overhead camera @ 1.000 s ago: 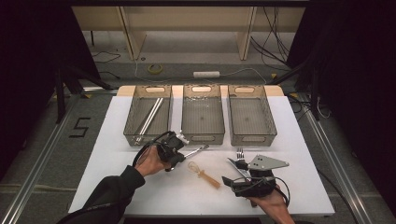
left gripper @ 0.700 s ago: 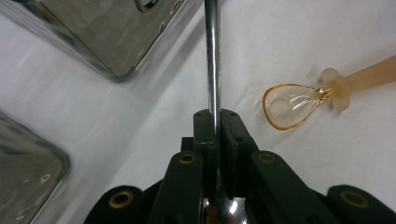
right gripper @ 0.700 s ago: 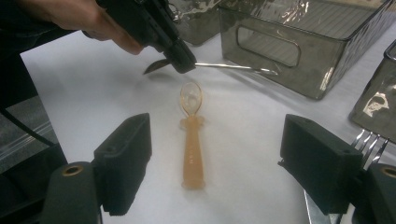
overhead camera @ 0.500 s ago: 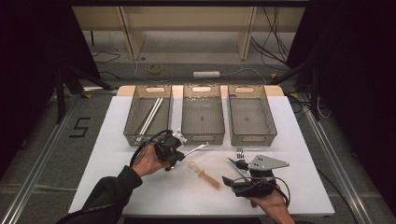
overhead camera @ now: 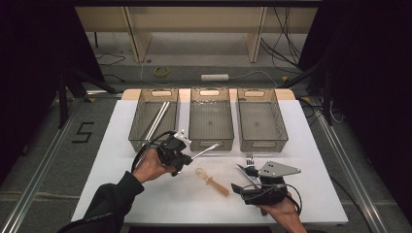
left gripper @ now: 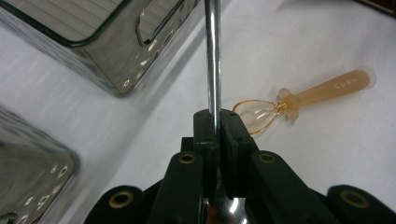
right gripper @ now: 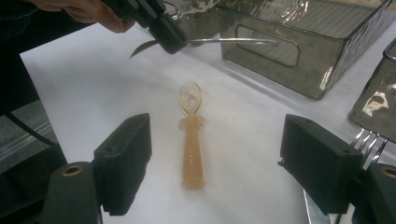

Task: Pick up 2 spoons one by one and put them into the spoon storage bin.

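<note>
Spoon (overhead camera: 204,151) clamped in our left gripper (overhead camera: 180,154) has lifted toward twelve o'clock, nearing the bins (overhead camera: 210,141); our right gripper (overhead camera: 241,180) waits agape.

White bench (overhead camera: 145,204) brightly and evenly lit from above, dark surroundings at both sides of the high view, soft shadows under the smoky bins (overhead camera: 211,119), glints on their walls in both gripper views, near black jaws blurred, slight softness overall
</note>
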A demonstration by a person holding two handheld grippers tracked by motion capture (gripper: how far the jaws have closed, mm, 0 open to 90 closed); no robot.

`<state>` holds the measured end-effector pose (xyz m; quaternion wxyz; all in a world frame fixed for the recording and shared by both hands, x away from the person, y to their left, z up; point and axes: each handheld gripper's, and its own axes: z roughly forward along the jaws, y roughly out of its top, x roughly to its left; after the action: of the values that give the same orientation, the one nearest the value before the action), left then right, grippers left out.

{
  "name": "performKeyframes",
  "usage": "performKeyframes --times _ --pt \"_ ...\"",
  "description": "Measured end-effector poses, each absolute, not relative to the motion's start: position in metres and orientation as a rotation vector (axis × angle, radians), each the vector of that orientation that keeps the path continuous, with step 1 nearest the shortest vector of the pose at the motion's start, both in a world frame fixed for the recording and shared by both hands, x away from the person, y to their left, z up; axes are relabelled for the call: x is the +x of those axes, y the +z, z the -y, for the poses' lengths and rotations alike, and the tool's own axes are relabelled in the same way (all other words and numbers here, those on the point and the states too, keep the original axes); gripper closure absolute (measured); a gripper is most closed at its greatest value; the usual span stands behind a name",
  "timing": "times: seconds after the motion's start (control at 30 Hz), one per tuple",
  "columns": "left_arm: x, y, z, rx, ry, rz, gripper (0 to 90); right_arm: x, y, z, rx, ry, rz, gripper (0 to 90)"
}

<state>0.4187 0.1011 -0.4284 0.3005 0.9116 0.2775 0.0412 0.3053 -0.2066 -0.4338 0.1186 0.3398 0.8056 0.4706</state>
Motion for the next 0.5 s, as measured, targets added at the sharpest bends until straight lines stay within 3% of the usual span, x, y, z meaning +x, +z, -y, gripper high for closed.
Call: performKeyframes --times 0.5 --pt "0.431 -0.402 -0.112 2.29 0.096 -0.784 85.8 0.307 -0.435 0.208 1.004 1.381 -2.35 25.8"
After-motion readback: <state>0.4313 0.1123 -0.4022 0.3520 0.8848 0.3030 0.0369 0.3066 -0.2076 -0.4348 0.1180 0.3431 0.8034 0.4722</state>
